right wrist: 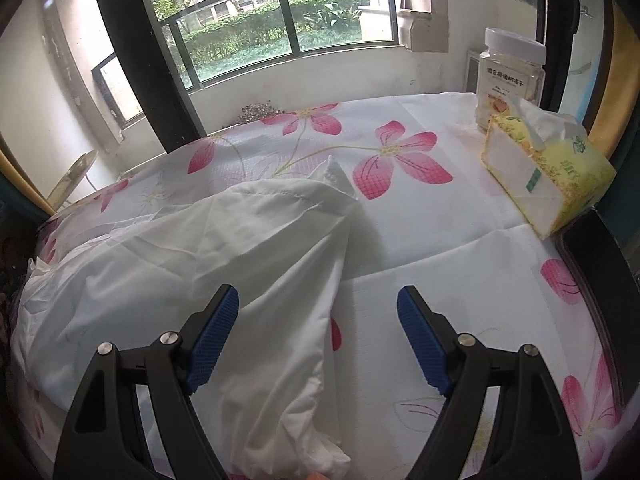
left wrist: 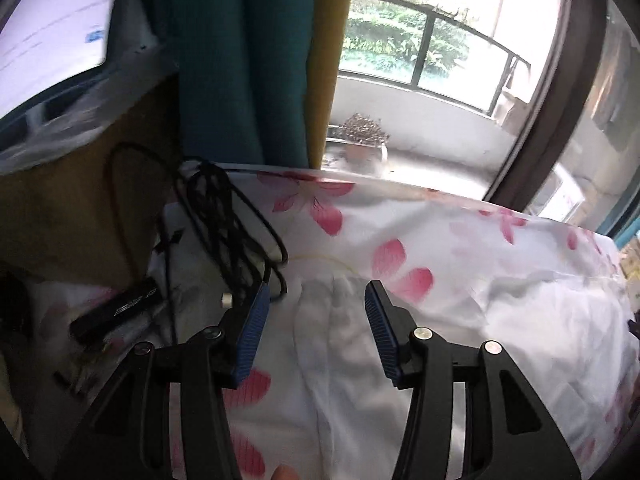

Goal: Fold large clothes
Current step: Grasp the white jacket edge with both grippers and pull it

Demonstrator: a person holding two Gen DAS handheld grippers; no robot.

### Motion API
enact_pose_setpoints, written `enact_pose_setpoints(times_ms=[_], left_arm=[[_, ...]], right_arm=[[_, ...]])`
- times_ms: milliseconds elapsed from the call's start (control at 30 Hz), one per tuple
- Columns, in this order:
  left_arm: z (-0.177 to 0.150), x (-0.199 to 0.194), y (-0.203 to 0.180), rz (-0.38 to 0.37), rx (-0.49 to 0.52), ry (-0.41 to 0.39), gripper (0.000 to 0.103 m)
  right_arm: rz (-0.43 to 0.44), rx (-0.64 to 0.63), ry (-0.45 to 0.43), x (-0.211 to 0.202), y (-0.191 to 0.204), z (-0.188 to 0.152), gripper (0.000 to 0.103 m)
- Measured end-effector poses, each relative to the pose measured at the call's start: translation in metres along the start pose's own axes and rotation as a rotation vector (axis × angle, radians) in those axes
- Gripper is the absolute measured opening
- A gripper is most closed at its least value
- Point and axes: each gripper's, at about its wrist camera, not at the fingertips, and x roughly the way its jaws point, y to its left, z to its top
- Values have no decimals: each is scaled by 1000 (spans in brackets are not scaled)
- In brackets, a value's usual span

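Left wrist view, far left: black cables looped in a tangle over the edge of the flowered cloth, trailing down beside a black rectangular device. Brown board behind them; teal curtain hanging above, yellow strip alongside. Potted dried plant beyond the far edge, on the balcony floor.

Left gripper: blue-padded jaws apart, nothing between them. Poised over a crumpled white garment that lies on the flowered cloth; contact with the fabric cannot be told. Garment bunched in soft folds, spreading rightward across the surface. Slight blur throughout this view.

Right wrist view, left portion: same white garment heaped in a rumpled mass, one stitched hem running across its top, a pointed corner standing up toward the far side. A long fold draped toward the near edge, passing between the fingers.

Right gripper: jaws wide apart, holding nothing. Left pad above the garment, right pad above bare flowered cloth. Garment edge lying between the two.

Far right: yellow tissue pack resting on the cloth, a sheet pulled up from its top. Clear jar with white lid just behind it, touching or nearly so. Both well apart from the garment.
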Motion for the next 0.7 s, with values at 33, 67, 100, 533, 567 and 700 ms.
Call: enact_pose_setpoints(times_ms=[33,67,100,533,567,700], left_arm=[[-9,-9,0,-10,-1,2,53],[-21,-18,1,-32,-13,7,53],[-30,-23,2,-55,-25,15,53],[-130,-55,-27,-74,-5,90,53],[-132,-56,-30,-55,17,87,52],[-135,-59,-37,-35,81,100,14]], right_arm=[[2,-1,2,-1,0,-2,82],[4,-3,5,-2,0,-4,82],[7,-5,10,-4,-1,-9,82],[-63,-73,2,-29,11,-59,46],[-77,-96,3,-29,15,-61,31],[-45,-105,-12,-34,22,-68,10]])
